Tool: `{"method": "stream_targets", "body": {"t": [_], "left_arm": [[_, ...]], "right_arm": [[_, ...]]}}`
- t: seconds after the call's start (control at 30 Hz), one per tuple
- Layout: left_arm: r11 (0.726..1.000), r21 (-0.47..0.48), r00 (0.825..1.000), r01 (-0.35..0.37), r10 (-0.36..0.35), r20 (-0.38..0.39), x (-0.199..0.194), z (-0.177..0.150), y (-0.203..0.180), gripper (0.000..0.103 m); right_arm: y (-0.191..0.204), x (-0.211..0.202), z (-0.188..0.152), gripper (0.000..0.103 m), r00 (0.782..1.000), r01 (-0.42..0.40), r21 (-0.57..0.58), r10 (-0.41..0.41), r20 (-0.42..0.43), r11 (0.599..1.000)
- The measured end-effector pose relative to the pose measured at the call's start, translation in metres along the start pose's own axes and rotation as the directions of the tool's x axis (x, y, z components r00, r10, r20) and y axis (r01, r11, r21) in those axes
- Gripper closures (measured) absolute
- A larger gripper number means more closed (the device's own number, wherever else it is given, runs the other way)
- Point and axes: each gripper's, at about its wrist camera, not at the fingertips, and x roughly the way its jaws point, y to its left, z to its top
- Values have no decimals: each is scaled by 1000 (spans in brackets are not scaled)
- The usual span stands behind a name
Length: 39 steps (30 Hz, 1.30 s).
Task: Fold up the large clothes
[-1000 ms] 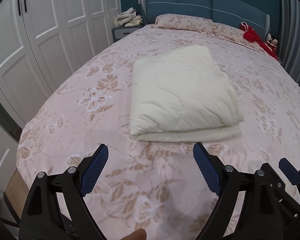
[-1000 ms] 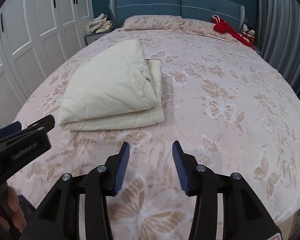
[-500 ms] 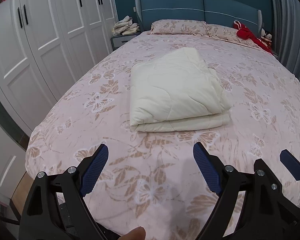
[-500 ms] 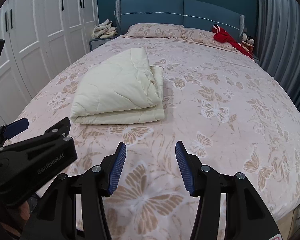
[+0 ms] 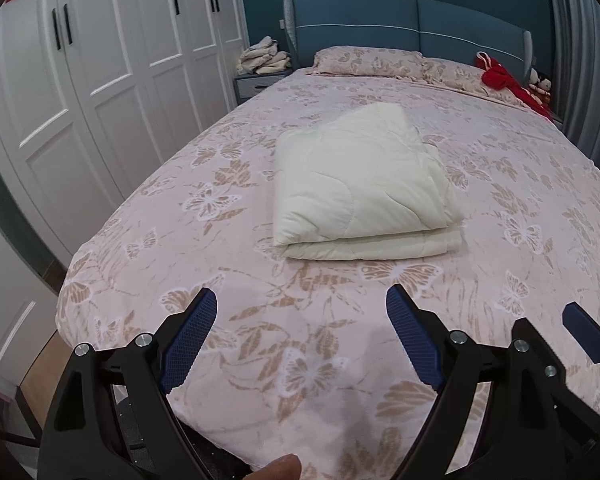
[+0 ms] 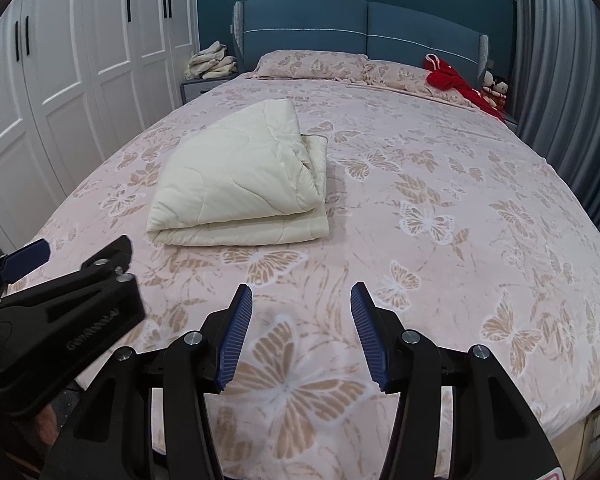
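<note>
Bedroom setup, teal wall and padded blue headboard (image 6: 360,28) at the far end, white panelled wardrobe (image 5: 100,80) down the left side. Most of both views is the big bed (image 6: 460,208) with a pinkish butterfly-print cover, soft-looking and a bit wrinkly near the foot. Sitting on it toward the left-middle is the cream quilt (image 5: 360,184), already folded into a chunky rectangle, puffy quilted stitching, rounded fold facing the cameras, layered edges on its right side looking a little loose. So the folding itself looks pretty much done, judging by how it lies. Then the smaller stuff: two matching pillows (image 6: 312,64) at the headboard, a red garment (image 6: 452,80) by the right pillow, a pile of pale cloth (image 5: 264,56) on the nightstand. Left gripper (image 5: 300,340) hangs over the foot of the bed, jaws spread wide, nothing between them. Right gripper (image 6: 300,328) is just beside it, jaws about halfway apart, also empty. Both are well apart from the quilt. Possible trouble: that padding is springy, so the top layer could slump or creep open on the loose side, and any grab at just one layer would drag the stack apart.
</note>
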Motion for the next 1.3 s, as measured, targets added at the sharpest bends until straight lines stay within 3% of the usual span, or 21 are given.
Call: {"method": "stream_targets", "body": {"t": [1.3], "left_arm": [[998, 15, 998, -54, 54, 12, 7, 0, 13, 19]], "right_arm": [[13, 3, 6, 52, 1000, -8, -25, 8, -12, 1000]]}}
